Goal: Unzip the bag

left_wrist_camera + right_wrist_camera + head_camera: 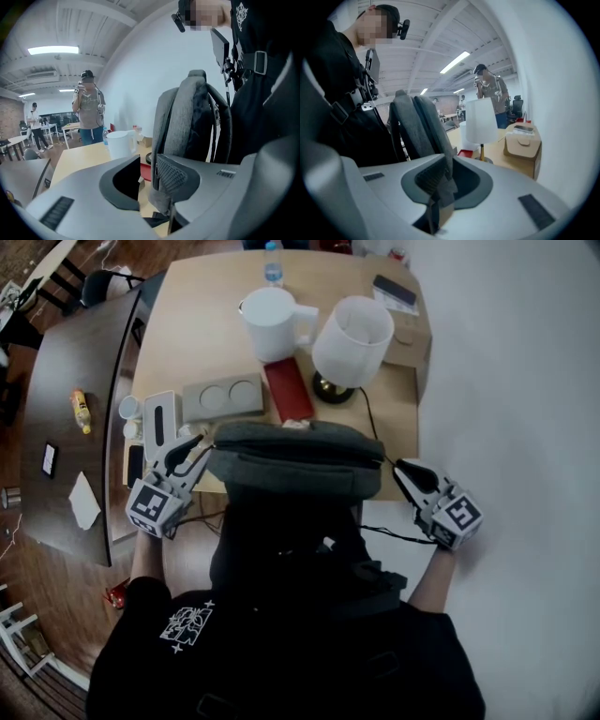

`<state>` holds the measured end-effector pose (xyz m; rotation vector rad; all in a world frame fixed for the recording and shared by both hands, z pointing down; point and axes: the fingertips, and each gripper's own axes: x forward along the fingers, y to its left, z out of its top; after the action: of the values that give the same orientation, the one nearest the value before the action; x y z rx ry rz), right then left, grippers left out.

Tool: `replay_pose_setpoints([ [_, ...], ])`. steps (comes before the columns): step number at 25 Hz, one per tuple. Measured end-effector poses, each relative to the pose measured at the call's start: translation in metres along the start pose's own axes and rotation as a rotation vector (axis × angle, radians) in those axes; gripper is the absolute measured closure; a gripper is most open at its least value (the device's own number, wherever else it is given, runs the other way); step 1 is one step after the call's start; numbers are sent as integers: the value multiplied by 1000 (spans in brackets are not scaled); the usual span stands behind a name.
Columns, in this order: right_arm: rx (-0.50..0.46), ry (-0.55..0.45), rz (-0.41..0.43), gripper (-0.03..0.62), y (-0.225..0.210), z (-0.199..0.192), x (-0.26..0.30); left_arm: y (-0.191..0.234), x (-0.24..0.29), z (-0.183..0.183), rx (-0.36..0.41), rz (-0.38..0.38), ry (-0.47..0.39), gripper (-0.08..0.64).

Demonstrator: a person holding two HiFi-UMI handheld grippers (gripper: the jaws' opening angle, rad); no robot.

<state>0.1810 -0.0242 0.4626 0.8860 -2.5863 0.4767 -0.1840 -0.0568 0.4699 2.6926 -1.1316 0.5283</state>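
Your left gripper (190, 451) stood wide, your right gripper (405, 472) partly open; bag (295, 460) fabric lay ungripped between each pair of jaws (the bag stood upright at the table (202, 334) edge, between them).

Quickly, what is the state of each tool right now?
Left tool: open, the edge of the bag between its jaws, not gripped.
Right tool: open, bag fabric between its jaws, apparently not clamped.
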Motion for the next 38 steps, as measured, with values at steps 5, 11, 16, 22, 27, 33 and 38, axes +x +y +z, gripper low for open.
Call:
replay_pose_setpoints([
  [5, -66, -220, -86, 517, -8, 58, -29, 11, -16, 59, -12, 36, -153, 451],
  [11, -198, -458, -138, 523, 7, 145, -19, -5, -4, 150, 78, -29, -326, 490],
  [16, -268, -478, -79, 558, 33, 179, 5, -26, 15, 187, 155, -93, -367, 537],
  [22, -270, -524, -83, 575, 38, 204, 10, -29, 25, 207, 167, -86, -393, 563],
  [27, -274, -526, -79, 575, 38, 207, 10, -25, 25, 209, 169, -76, -398, 565],
  [33, -289, -515, -67, 577, 38, 205, 12, -23, 26, 207, 165, -68, -396, 565],
  [38, -309, -496, -65, 577, 38, 203, 16, -23, 30, 211, 168, -64, -407, 563],
])
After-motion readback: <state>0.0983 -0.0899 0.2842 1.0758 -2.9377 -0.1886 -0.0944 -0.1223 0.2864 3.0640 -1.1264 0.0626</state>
